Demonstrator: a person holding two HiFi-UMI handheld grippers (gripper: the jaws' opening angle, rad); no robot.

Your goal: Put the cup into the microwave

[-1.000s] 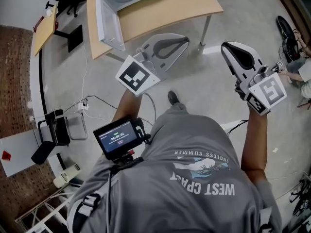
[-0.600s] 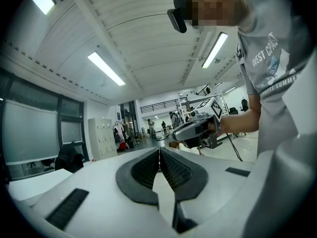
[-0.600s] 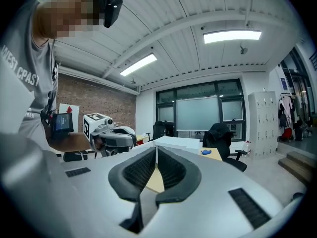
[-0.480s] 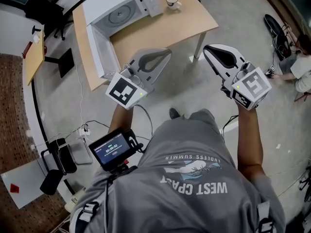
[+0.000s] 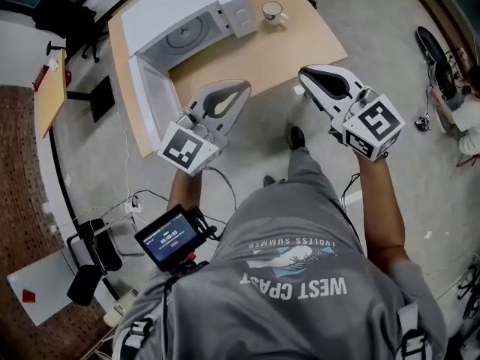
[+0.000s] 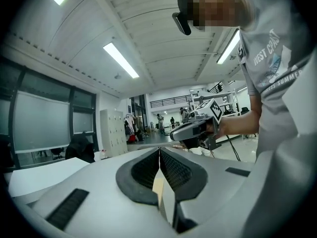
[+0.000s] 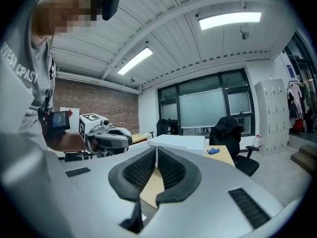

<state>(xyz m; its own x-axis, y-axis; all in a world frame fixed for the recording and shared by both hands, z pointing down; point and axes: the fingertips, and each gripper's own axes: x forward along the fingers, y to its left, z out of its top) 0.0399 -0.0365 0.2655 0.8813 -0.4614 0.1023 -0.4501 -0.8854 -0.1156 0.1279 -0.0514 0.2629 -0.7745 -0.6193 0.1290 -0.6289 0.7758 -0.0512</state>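
Note:
A white cup (image 5: 272,10) stands on the wooden table (image 5: 262,55), just right of the white microwave (image 5: 187,2). The microwave's door (image 5: 150,100) hangs open toward the table's near left edge, and the turntable shows inside. My left gripper (image 5: 241,86) is shut and empty, held in the air at the table's near edge. My right gripper (image 5: 306,72) is shut and empty too, near the table's right corner, well short of the cup. In the left gripper view the left gripper's (image 6: 159,152) pads meet. The right gripper's (image 7: 156,152) pads meet in the right gripper view, with the microwave (image 7: 181,142) ahead.
A person (image 5: 463,107) sits on the floor at the right edge among cables. A power strip (image 5: 131,207) and cords lie on the floor at left. A small wooden side table (image 5: 49,88) stands left of the main table. A screen (image 5: 169,235) hangs at my chest.
Both grippers have moved forward toward the table together with the person's body, staying shut. The table, microwave and cup now sit closer and fuller in the head view.

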